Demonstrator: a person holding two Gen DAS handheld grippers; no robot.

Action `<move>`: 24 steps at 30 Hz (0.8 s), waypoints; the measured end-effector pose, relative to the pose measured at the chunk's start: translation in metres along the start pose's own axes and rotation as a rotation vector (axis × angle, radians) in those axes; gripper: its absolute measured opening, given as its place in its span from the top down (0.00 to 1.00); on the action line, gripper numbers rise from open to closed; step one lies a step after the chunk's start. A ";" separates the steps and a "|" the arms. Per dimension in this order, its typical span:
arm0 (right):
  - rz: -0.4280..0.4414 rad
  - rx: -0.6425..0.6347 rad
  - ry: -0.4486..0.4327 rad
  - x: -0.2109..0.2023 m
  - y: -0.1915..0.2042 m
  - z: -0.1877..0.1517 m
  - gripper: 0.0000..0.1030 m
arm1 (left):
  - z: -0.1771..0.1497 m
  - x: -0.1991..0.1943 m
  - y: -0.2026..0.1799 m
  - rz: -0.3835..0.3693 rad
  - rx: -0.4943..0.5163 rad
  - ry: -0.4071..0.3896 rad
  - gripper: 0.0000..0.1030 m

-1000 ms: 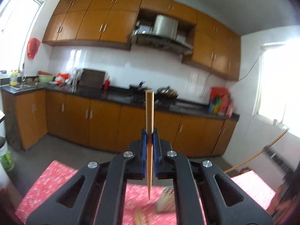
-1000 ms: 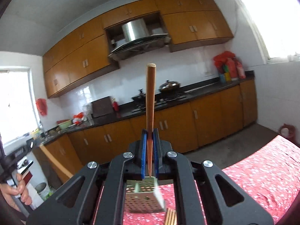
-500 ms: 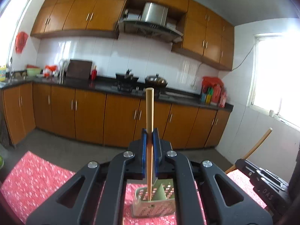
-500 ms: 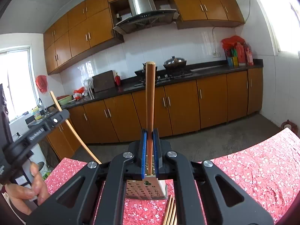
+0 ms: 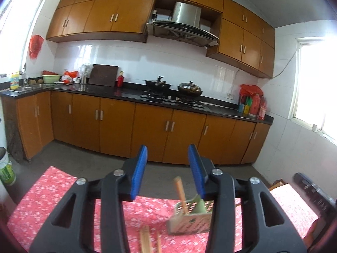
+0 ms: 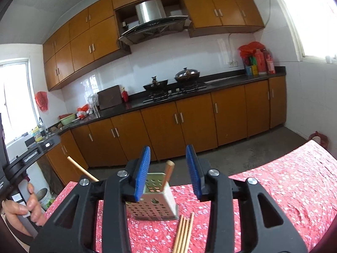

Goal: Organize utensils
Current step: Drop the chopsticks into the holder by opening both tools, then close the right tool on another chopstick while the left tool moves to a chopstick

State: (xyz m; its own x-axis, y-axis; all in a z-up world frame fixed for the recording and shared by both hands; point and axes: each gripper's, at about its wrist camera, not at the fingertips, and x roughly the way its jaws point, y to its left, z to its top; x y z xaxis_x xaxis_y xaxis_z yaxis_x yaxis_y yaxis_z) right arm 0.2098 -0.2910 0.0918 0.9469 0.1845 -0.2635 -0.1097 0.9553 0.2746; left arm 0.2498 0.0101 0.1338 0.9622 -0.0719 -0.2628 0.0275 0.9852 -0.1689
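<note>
While both tongs [image 5: 167,169] [image 6: 168,169] gape empty, chopsticks [image 6: 167,174] stand in the holder [image 6: 154,202].

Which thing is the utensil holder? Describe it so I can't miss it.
Find the red floral tablecloth. On it, ahead of the right gripper, stands the utensil holder: a pale box with perforated walls. Unlike the loose chopsticks lying flat beside it, it stands upright, with one chopstick in it.

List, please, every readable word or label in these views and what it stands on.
No text can be quoted.
White print on the left gripper: blurred.
Lettering on the right gripper: blurred.
Labels on the counter bottles: too small.
</note>
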 end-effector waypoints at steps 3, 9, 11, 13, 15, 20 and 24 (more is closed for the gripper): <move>-0.036 0.014 0.026 -0.012 -0.012 -0.014 0.62 | -0.013 -0.020 0.018 0.030 0.003 0.019 0.56; -0.078 -0.017 0.310 0.015 -0.023 -0.093 0.68 | -0.082 -0.034 0.054 0.090 0.039 0.188 0.55; -0.065 -0.016 0.416 0.028 -0.023 -0.122 0.77 | -0.108 -0.034 0.062 0.093 0.043 0.254 0.55; -0.047 0.000 0.523 0.040 -0.023 -0.156 0.81 | -0.138 -0.033 0.071 0.084 0.030 0.332 0.55; -0.048 0.005 0.569 0.045 -0.022 -0.175 0.81 | -0.161 -0.030 0.075 0.080 0.019 0.395 0.55; -0.046 0.001 0.620 0.052 -0.018 -0.198 0.81 | -0.197 -0.028 0.074 0.054 0.001 0.480 0.55; -0.077 -0.040 0.608 0.055 -0.011 -0.205 0.84 | -0.210 -0.028 0.068 0.037 0.000 0.514 0.55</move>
State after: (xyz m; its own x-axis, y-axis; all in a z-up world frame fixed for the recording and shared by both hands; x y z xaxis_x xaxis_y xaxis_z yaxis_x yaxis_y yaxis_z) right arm 0.2010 -0.2435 -0.1155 0.6115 0.2019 -0.7650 -0.0701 0.9769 0.2019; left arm 0.1682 0.0463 -0.0699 0.7046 -0.1040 -0.7020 -0.0044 0.9886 -0.1508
